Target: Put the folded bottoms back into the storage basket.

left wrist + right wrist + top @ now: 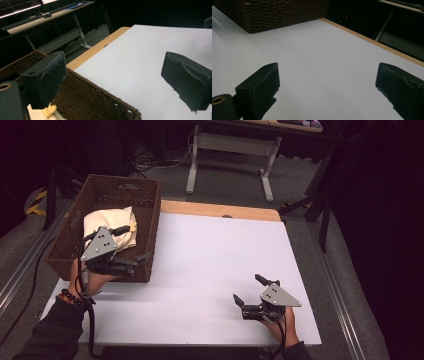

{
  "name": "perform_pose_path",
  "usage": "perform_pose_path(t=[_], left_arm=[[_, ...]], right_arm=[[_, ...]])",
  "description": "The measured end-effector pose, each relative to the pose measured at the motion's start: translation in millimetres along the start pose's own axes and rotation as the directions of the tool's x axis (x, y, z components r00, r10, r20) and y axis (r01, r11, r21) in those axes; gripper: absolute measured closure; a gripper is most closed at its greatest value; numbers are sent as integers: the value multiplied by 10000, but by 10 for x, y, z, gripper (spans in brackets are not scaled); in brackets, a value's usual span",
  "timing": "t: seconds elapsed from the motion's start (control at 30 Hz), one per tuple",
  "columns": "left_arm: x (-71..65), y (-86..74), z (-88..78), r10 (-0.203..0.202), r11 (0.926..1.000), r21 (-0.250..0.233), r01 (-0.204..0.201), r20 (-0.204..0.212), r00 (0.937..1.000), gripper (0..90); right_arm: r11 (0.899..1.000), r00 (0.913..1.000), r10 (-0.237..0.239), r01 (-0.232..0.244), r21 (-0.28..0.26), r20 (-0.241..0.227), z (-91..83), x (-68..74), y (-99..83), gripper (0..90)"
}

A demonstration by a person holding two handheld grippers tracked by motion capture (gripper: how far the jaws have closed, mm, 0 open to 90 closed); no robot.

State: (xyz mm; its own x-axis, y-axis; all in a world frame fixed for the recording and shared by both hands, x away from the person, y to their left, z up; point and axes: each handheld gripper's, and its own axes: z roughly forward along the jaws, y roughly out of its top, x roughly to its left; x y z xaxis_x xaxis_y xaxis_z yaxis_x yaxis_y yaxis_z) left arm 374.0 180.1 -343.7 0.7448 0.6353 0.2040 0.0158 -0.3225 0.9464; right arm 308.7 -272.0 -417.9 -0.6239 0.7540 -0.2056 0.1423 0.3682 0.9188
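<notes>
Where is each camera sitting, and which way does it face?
High view: above the near edge, facing forward and down on the table; forearms, left hand-held gripper, right hand-held gripper.
Left gripper view: over the basket rim, facing across the table; open jaws.
Right gripper view: low over the table, facing the basket; open jaws.
Shared: basket, table.

Dim room, dark surroundings; white table (210,270) evenly lit from above, soft shadows; close jaws slightly blurred.
</notes>
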Motion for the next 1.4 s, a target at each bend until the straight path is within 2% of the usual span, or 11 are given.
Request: perform_pose_path(t=[0.23, 0.3, 0.43, 0.5, 0.57, 0.6, 0.8, 1.1, 1.33, 1.4], left_arm=[[-166, -50, 19, 274, 9995, -154, -269, 322, 9991, 75], [-211, -59, 16, 516, 9986, -102, -513, 274, 9983, 74], [-294, -84, 13, 602, 9978, -309, -593, 294, 9978, 77], [-329, -104, 18, 582, 9981, -246, -573, 396, 9975, 74], [-363, -125, 12, 742, 9968, -315, -730, 372, 9966, 77], [-378, -133, 11, 680, 9970, -389, -665, 373, 9970, 77], [-480, -162, -13, 777, 9952, -649, -736, 627, 9950, 77], [-613, -258, 14, 1069, 9938, -386, -1041, 789, 9911, 77], [-667, -335, 14, 1031, 9944, -304, -1008, 888, 9907, 78], [-683, -372, 9, 1045, 9940, -417, -1012, 877, 9906, 77]], right_arm=[[10000, 10000, -21, 21, -41, 16, -16, 6, 8, 60], [10000, 10000, -31, 31, -42, 17, -19, 7, 9, 60], [10000, 10000, -72, 72, -42, -4, -22, 19, 12, 60], [9999, 9999, -90, 90, -52, -55, -22, 22, 11, 60], [9999, 9999, -97, 97, -48, -40, -20, 27, 13, 60], [9999, 9999, -88, 87, -51, -65, -20, 29, 13, 61], [9999, 9998, -166, 166, -5, -94, -12, 46, 14, 63], [9996, 9995, -273, 272, -35, -151, -23, 77, 9, 62], [9995, 9994, -315, 314, -56, -165, -28, 100, -1, 66], [9993, 9991, -383, 383, -29, -171, -27, 114, -5, 66]])
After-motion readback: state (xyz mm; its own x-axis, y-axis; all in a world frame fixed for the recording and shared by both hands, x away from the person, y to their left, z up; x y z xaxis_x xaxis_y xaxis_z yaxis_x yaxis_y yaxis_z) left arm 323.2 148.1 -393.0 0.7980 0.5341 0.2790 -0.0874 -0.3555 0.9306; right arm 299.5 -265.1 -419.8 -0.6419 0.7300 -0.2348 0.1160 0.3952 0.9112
